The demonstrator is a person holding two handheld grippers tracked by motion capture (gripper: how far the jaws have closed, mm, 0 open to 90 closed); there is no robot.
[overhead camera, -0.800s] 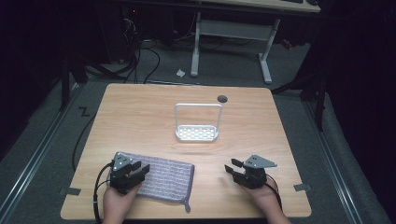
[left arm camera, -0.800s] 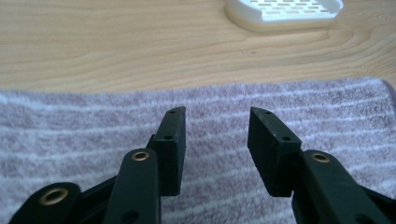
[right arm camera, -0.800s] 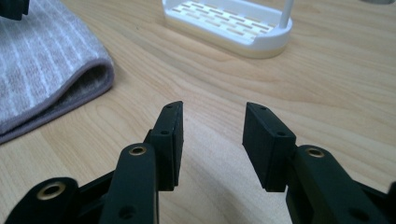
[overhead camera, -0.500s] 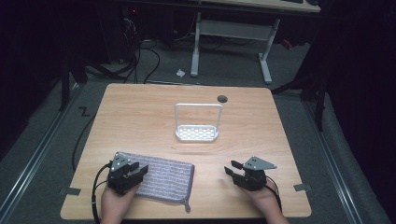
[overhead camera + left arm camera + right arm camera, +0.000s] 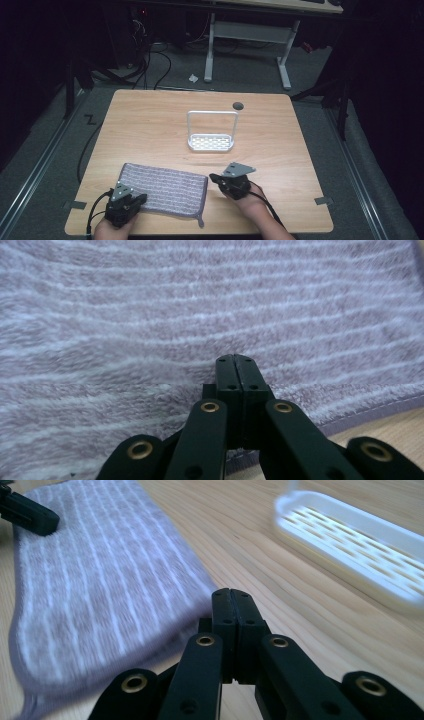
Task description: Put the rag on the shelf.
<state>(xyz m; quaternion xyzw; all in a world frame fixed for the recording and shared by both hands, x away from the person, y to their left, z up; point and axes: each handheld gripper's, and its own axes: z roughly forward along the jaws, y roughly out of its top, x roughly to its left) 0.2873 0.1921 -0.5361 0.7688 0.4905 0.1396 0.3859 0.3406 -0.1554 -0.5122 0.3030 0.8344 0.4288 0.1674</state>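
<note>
A grey-purple striped towel (image 5: 165,189) lies flat near the table's front edge. My left gripper (image 5: 141,197) rests over its front left corner; in the left gripper view its jaws are pressed together on top of the towel (image 5: 150,315), with no cloth between them. My right gripper (image 5: 213,177) is shut and sits just off the towel's right edge, pointing left. In the right gripper view the shut tips (image 5: 232,594) hover at the towel's (image 5: 100,580) border, and the left gripper's black tip (image 5: 27,514) shows at the far corner.
A white perforated tray with a wire hoop handle (image 5: 211,142) stands mid-table, seen also as the white tray (image 5: 350,537) to the right. A dark round hole (image 5: 238,105) marks the wooden table (image 5: 150,125) near its back edge. Desk legs and cables lie beyond.
The left gripper has drawn back toward the table's front edge, uncovering more of the towel. The right gripper has moved left up to the towel's right edge. The towel has stayed put.
</note>
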